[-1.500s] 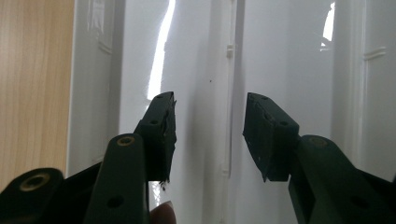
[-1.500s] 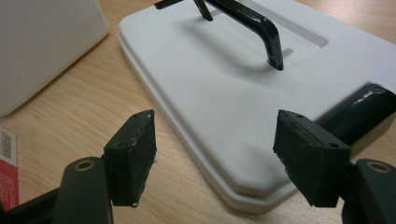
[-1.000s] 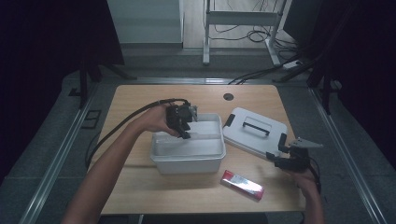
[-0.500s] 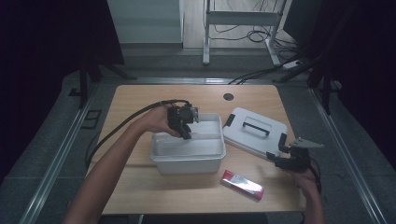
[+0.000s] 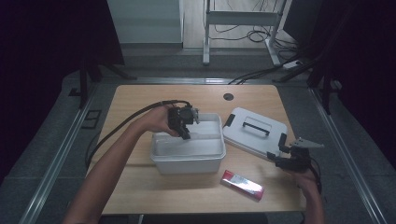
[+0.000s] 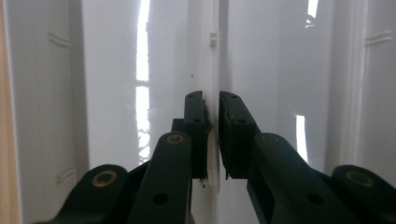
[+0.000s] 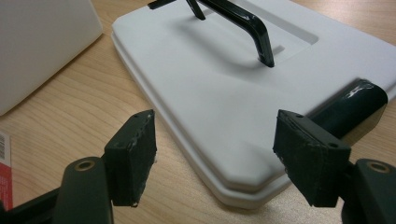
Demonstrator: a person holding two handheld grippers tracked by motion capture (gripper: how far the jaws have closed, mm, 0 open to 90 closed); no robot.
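A white plastic bin (image 5: 187, 162) stands mid-table. My left gripper (image 5: 186, 134) reaches into its back left part. In the left gripper view its jaws (image 6: 212, 100) are shut on a thin white upright rib (image 6: 212, 56) inside the bin (image 6: 107, 70). The bin's white lid (image 5: 254, 133), with a black handle (image 7: 247, 28), lies flat to the right. My right gripper (image 5: 281, 154) hovers open at the lid's near right corner. Its jaws (image 7: 215, 126) straddle that corner of the lid (image 7: 210, 70), beside a black latch (image 7: 359, 100), without touching it.
A red packet (image 5: 242, 184) lies on the wooden table (image 5: 140, 100) in front of the bin, left of my right hand; its edge (image 7: 3, 168) shows in the right gripper view. A black cable (image 5: 116, 128) trails left from my left gripper. A round grommet hole (image 5: 228, 96) sits far back.
My left gripper has shifted slightly right and down into the bin. The right gripper has stayed almost still by the lid's corner.
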